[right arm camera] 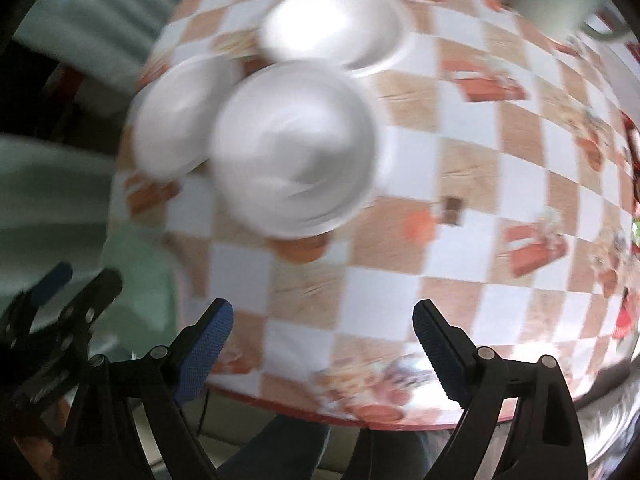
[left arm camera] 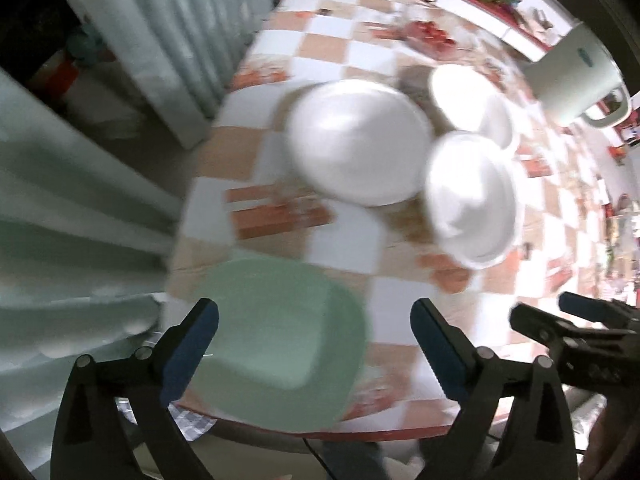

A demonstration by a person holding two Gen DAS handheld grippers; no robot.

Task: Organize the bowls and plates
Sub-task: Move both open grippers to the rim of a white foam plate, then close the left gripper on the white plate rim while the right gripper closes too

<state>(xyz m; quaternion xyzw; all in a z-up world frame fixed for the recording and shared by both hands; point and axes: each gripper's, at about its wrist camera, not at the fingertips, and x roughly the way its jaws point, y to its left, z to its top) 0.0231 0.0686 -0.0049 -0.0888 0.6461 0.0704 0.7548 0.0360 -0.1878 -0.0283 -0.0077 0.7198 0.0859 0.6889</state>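
A pale green square dish [left arm camera: 280,344] lies at the table's near edge, right under my left gripper [left arm camera: 316,320], which stands open above it with its pads clear of it. Beyond it are a wide white plate [left arm camera: 356,140], a white bowl [left arm camera: 472,200] and a second white bowl [left arm camera: 468,100] close together. In the right wrist view the nearer bowl [right arm camera: 296,152] is ahead, with the plate [right arm camera: 176,120] to its left and the far bowl [right arm camera: 336,28] behind. My right gripper [right arm camera: 324,320] is open over bare tablecloth, holding nothing. Both views are blurred.
The table has an orange-and-white checked cloth [right arm camera: 460,200] with a red front edge. A pale kettle [left arm camera: 576,76] stands at the far right. Pale green curtains [left arm camera: 80,200] hang left of the table. The two grippers are side by side at the near edge.
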